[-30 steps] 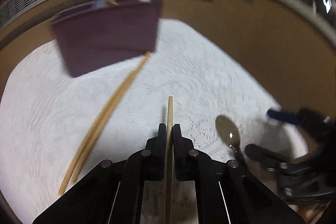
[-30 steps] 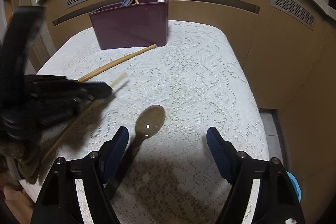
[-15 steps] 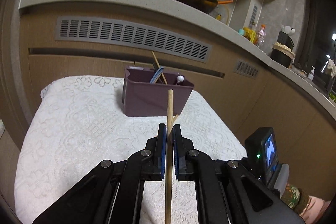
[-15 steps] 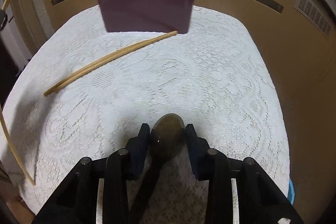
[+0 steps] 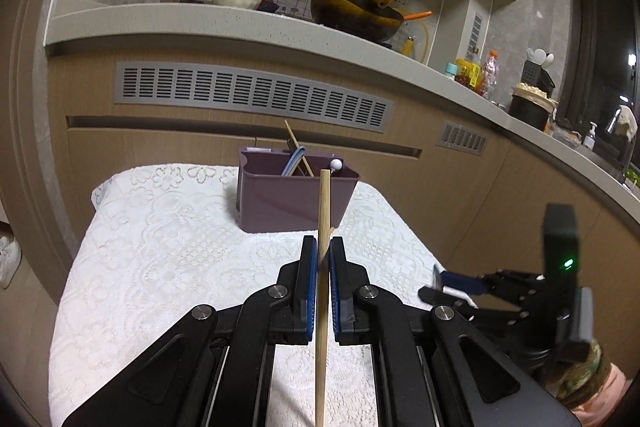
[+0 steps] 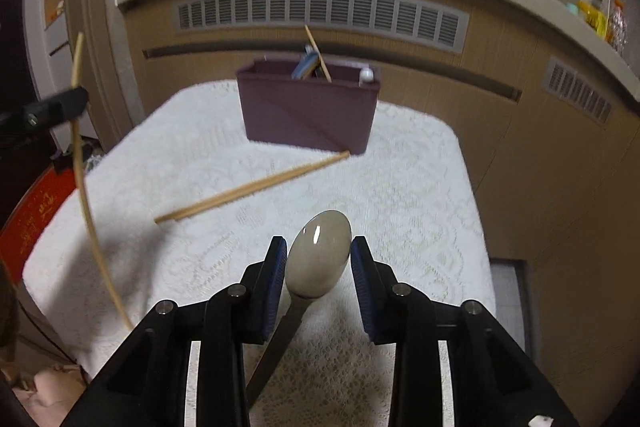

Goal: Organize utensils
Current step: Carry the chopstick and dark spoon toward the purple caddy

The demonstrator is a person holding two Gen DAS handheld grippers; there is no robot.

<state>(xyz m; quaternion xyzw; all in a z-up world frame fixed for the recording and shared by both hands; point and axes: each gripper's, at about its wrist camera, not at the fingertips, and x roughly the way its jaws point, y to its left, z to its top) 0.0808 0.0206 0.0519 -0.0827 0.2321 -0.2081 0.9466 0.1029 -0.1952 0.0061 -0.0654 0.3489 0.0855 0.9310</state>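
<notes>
Two tools are raised over a table (image 5: 168,267) spread with a white lace cloth, and each already carries a utensil. On the left, the left tool (image 5: 323,263) is pinched tight on a single chopstick (image 5: 323,259), which stands nearly upright between the pads. Its tip points forward at the purple bin (image 5: 294,199), straight ahead of this tool at the far end of the table. Utensils already poke out of the bin's open top: a blue handle, another stick, and something with a white knob.

Nearer the middle, a pair of chopsticks (image 6: 252,187) lies flat on the cloth, its long axis slanting from near left to far right, the far end just beside the bin's front corner.

On the right, the right tool (image 6: 319,259) closely flanks the bowl of a spoon (image 6: 318,259), which looks lifted off the cloth. The handle trails back underneath. Whether the pads actually press the bowl cannot be told.

I judge the left tool better lined up with the bin.

Chinese characters on the far wall decal are too small to read. No brands can be read.
</notes>
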